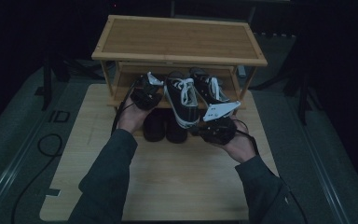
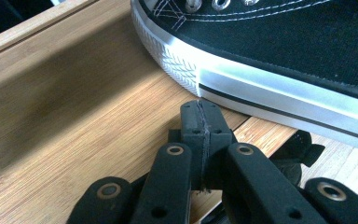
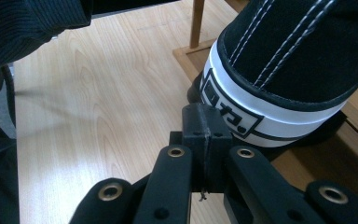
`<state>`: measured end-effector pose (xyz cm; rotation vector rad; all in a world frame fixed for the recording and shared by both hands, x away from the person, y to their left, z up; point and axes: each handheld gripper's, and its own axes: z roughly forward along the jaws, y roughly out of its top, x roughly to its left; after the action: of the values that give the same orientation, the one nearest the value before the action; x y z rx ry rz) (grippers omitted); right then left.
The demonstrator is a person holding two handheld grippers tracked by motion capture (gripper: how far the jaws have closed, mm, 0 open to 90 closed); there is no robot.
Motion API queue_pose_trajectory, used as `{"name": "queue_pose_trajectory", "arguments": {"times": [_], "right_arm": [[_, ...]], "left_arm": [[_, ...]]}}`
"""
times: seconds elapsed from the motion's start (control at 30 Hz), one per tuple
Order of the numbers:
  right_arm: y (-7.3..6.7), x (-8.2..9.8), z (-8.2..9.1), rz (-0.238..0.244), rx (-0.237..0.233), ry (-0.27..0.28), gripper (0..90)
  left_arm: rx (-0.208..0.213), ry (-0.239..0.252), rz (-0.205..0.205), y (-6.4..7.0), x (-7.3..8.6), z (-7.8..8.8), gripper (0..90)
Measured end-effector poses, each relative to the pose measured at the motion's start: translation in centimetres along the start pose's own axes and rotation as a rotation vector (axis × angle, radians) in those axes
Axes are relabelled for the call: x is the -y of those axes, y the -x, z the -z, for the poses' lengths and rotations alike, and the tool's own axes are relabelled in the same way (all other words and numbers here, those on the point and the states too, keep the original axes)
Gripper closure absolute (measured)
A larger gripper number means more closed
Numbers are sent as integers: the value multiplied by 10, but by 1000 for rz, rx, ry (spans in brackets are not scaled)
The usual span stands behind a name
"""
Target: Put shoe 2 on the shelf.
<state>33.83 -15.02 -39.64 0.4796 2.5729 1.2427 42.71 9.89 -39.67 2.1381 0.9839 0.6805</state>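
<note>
Fingers of both grippers, left (image 2: 200, 116) and right (image 3: 204, 122), are shut empty, flanking the black sneaker (image 1: 182, 100).

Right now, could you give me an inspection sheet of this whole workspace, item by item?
Surface: pale wooden board on grey floor.
Job's things: two black sneakers, one sticking out over the edge of the wooden rack's shelf, the other beside it.
Clutter: dark pair of shoes on the lower level.
Grippers: left tool and right tool both shut, empty, beside the front sneaker.
Cables: one looped on the floor.
Surroundings: dark, nothing seen.
</note>
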Motion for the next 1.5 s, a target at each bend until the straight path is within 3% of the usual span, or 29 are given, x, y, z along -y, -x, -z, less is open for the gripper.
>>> {"name": "queue_pose_trajectory", "arguments": {"times": [0.57,0.6,0.67,0.73,0.97,1.1,1.17,1.27,1.37,1.5], "right_arm": [[-2,-6,-16,-8,-21,30,900],[-2,-6,-17,-8,-2,27,900],[2,-5,-21,-22,86,9,900],[11,-3,-22,-56,53,31,900],[10,-6,-25,-37,46,34,900],[13,-6,-31,-44,98,35,900],[17,-6,-33,-60,83,46,900],[16,-7,-34,-45,83,45,900],[17,-7,-33,-44,81,45,899],[17,-6,-30,-39,87,45,880]], "left_arm": [[3,10,1,0,2,0,900],[1,9,-2,0,1,0,900],[3,8,-1,0,1,0,900],[11,11,5,-1,2,0,900],[7,19,7,-1,3,0,900],[6,18,5,0,3,0,900],[9,20,4,-1,3,0,900],[11,21,-4,-1,3,0,900],[-23,10,-40,1,2,1,900],[-44,-10,-39,-4,5,5,900]]}}
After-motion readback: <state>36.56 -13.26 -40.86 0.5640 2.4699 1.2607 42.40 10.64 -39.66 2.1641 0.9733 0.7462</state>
